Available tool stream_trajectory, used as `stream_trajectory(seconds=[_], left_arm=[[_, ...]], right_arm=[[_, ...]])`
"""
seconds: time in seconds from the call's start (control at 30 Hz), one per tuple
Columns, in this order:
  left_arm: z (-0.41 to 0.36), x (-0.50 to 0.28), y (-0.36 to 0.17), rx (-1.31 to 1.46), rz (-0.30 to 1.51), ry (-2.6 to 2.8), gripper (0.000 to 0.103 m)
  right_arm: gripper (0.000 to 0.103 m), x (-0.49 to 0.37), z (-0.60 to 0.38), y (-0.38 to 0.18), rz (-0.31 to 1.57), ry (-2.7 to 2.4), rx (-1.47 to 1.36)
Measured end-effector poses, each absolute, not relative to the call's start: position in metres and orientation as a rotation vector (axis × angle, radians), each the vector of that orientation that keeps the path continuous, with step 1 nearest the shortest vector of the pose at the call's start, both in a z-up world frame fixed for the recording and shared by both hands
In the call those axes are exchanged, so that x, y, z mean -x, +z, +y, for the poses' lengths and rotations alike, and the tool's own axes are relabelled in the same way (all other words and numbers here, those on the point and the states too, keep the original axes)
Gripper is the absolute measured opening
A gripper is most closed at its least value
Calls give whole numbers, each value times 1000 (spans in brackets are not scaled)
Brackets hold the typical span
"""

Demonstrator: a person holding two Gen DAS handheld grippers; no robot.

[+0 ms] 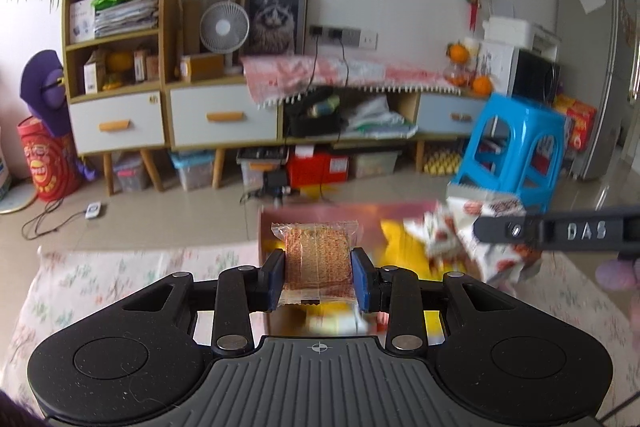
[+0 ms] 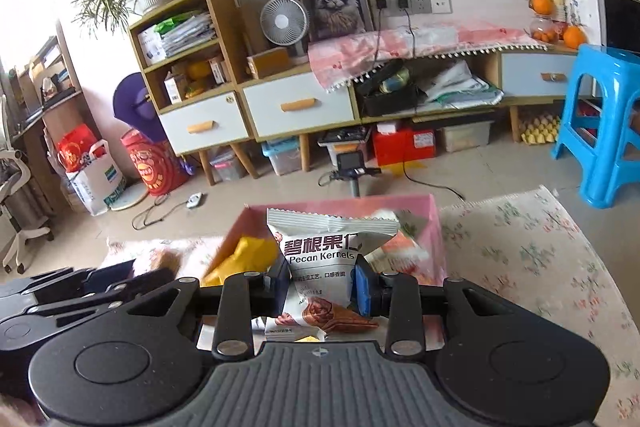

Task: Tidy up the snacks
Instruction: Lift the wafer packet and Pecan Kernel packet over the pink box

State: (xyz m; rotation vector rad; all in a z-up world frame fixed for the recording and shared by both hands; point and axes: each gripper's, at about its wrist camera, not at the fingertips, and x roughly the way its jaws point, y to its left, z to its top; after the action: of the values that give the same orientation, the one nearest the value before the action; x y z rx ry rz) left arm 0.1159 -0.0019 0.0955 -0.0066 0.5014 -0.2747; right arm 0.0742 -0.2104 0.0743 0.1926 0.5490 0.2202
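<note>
My left gripper [image 1: 319, 277] is shut on a clear-wrapped brown cracker packet [image 1: 317, 258], held upright above a pink box [image 1: 267, 227] of snacks. In the right wrist view my right gripper [image 2: 322, 287] is shut on a white pecan kernels packet [image 2: 325, 259], lifted over the same pink box [image 2: 434, 227]. A yellow packet [image 2: 250, 255] and other wrappers lie inside the box. The right gripper's black arm [image 1: 560, 231] crosses the right side of the left wrist view, with the white packet [image 1: 468, 239] blurred beneath it. The left gripper's body [image 2: 80, 291] shows at the lower left of the right wrist view.
The box sits on a floral cloth [image 2: 520, 247] over a table. Beyond are a tiled floor, a blue plastic stool [image 2: 600, 123], a low cabinet with drawers [image 2: 296, 107], storage bins under it, and a red bag [image 2: 152, 163] at the left.
</note>
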Motion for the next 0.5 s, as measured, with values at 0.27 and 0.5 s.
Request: stream_trajectory(seconds=[0.27,0.5], left_arm=[[-13,-168,85,-24,468,-305,32],[-17,-202,62,-90,509,-282,32]], right_arm=[[21,-116,-198,81,563,232,-209],[22,-152,-192,68,622,192,-224]])
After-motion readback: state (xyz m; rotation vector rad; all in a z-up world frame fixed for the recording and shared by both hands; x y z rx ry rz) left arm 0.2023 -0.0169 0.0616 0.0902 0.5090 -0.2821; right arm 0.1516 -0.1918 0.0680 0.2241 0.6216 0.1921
